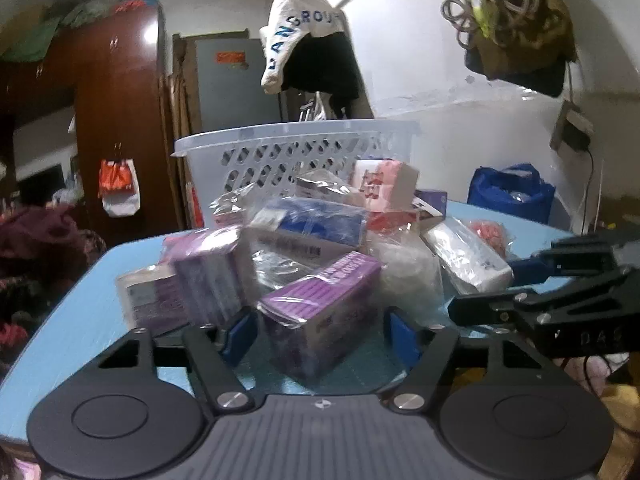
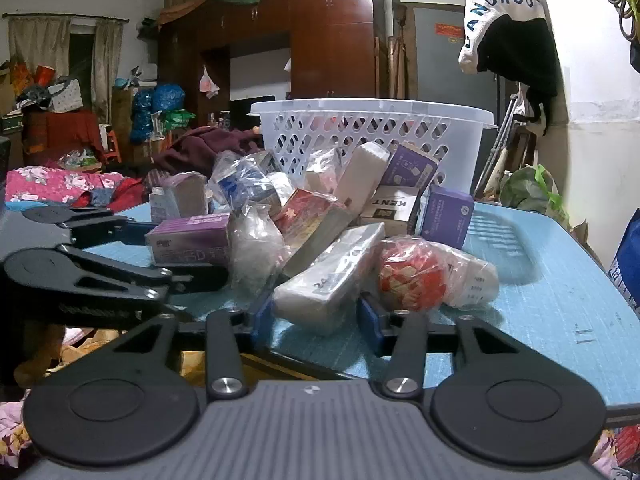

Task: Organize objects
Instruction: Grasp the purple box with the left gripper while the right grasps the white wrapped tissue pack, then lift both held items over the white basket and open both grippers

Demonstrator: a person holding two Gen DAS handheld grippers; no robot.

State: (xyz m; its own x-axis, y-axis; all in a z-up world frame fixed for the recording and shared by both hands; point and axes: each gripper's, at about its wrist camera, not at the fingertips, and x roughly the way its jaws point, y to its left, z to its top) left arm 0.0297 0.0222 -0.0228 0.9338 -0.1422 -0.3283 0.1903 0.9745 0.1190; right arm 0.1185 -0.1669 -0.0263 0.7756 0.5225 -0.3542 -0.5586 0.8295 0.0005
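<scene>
Cluttering blue table, perhaps bedroom: boxes.

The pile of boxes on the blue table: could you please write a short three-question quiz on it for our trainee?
1. True or false: the left gripper is open around the purple box.
2. What stands behind the pile? A) white basket B) metal bucket C) cardboard crate
3. Fill in: between the fingers of the right gripper lies a white ____.

Key: 1 true; 2 A; 3 box, wrapped in clear plastic.
</scene>
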